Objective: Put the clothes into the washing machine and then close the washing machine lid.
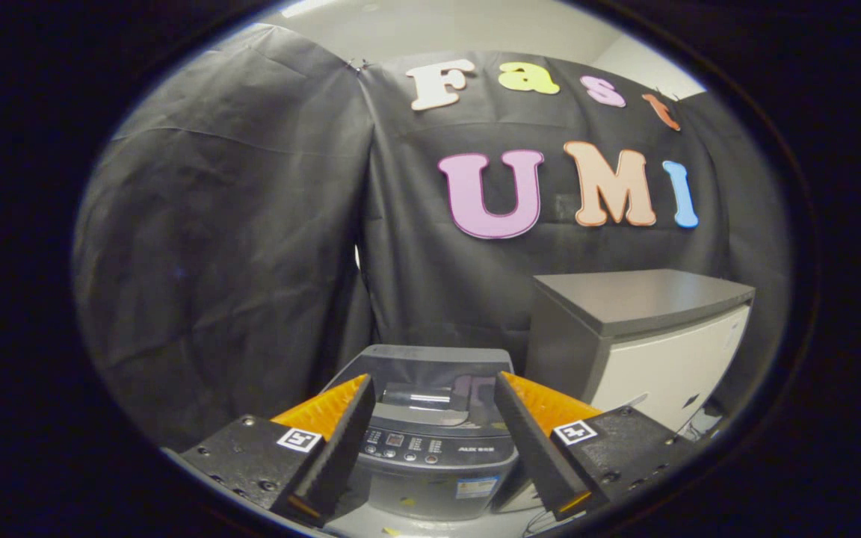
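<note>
A small grey top-loading washing machine stands just ahead of my fingers, seen between them. Its dark glossy lid lies flat and shut on top, with the button panel along the front edge. My gripper hovers above and in front of the machine, open, with nothing between its fingers. No clothes are visible.
A grey-topped cabinet with a white front stands right of the washing machine, close beside it. Black cloth walls enclose the space behind and to the left. Cables lie by the cabinet's base.
</note>
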Available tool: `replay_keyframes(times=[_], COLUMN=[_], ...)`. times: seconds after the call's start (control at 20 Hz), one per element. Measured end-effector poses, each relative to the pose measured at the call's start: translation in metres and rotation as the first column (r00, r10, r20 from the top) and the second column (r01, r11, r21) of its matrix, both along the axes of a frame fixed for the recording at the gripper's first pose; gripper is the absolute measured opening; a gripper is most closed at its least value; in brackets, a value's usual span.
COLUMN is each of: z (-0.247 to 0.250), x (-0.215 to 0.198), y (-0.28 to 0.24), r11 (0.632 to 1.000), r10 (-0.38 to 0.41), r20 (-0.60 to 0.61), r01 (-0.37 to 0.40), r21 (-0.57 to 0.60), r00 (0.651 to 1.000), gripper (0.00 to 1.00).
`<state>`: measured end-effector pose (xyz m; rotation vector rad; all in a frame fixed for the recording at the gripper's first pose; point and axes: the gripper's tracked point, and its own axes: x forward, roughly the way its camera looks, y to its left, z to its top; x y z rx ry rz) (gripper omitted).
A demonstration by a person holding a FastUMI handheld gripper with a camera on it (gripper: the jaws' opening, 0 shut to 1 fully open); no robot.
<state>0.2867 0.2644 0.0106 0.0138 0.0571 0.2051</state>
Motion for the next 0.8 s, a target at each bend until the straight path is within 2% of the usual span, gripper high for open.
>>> replay_keyframes(times=[0.2,0.55,0.8], z=[0.009,-0.001,-0.013], x=[-0.031,-0.059,-0.066], y=[-0.032,-0.036,-0.043], r11=[0.999,0.998,1.0], r10=[-0.041,-0.008,-0.01], r20=[0.069,0.085,0.108], r01=[0.041,0.003,0.008], r21=[0.003,0.062,0.019], r00=[0.997,0.996,0.994], gripper=[0.97,0.97,0.97])
